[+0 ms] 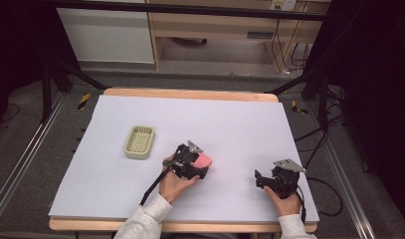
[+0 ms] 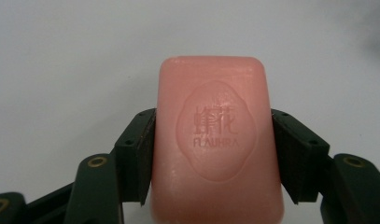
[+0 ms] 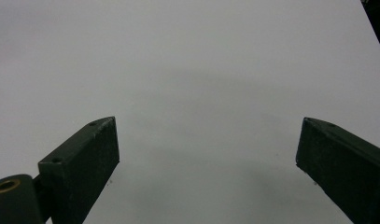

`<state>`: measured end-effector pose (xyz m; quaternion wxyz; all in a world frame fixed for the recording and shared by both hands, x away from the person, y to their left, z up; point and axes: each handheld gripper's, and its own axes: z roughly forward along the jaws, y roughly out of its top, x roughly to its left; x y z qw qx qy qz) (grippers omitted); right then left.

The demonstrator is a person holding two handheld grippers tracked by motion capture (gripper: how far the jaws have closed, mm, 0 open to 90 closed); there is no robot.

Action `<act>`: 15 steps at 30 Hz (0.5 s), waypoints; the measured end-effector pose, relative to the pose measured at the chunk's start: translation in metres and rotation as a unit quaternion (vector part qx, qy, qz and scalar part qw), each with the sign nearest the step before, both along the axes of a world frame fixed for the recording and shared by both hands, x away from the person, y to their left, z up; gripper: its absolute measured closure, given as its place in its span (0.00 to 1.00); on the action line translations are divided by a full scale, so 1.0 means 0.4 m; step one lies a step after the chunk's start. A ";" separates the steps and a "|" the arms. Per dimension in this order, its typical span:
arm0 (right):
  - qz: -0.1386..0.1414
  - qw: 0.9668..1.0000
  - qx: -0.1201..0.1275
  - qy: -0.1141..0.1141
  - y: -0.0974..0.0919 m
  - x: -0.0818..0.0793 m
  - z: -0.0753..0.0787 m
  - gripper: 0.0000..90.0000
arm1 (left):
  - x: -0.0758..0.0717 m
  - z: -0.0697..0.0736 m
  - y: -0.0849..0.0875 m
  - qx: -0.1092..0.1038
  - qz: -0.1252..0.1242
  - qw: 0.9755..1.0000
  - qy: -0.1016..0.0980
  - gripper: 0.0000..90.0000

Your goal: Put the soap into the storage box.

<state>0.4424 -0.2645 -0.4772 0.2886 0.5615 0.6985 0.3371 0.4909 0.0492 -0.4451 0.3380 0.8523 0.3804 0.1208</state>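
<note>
Left gripper (image 2: 213,154) jaws clamping the pink rectangular soap bar (image 2: 215,140), stamped "FLAUHRA", near end cropped; right gripper (image 3: 206,154) jaws gaping over bare desk (image 3: 201,56).

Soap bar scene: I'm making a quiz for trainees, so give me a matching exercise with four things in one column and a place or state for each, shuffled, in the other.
Things:
1. soap bar
2. soap dish
3. left claw
4. right claw

States:
A. open, nothing between its jaws
B. pale green, empty, left of the hands
C. pink, clamped by its two long sides
D. shut on a pink bar

Pairs: 1-C, 2-B, 3-D, 4-A
</note>
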 end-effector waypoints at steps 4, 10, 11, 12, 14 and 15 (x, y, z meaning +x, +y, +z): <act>-0.001 1.000 0.001 0.001 0.001 0.000 0.000 0.07 | -0.002 0.016 0.024 -0.004 0.003 1.000 -0.004 0.42; -0.001 1.000 0.000 0.000 0.001 0.000 0.000 0.07 | -0.001 0.031 0.056 -0.007 0.012 1.000 -0.008 0.42; -0.001 1.000 0.000 0.000 0.001 0.000 0.000 0.07 | -0.002 0.035 0.064 -0.007 0.013 1.000 -0.008 0.42; -0.001 1.000 -0.001 0.000 0.000 0.000 0.000 0.07 | -0.002 0.037 0.069 -0.008 0.016 1.000 -0.010 0.42; -0.001 1.000 -0.001 0.000 0.001 0.000 0.000 0.07 | -0.002 0.042 0.081 -0.009 0.020 1.000 -0.011 0.42; -0.001 1.000 -0.002 -0.001 0.001 0.000 0.000 0.07 | -0.001 0.045 0.087 -0.008 0.020 1.000 -0.012 0.42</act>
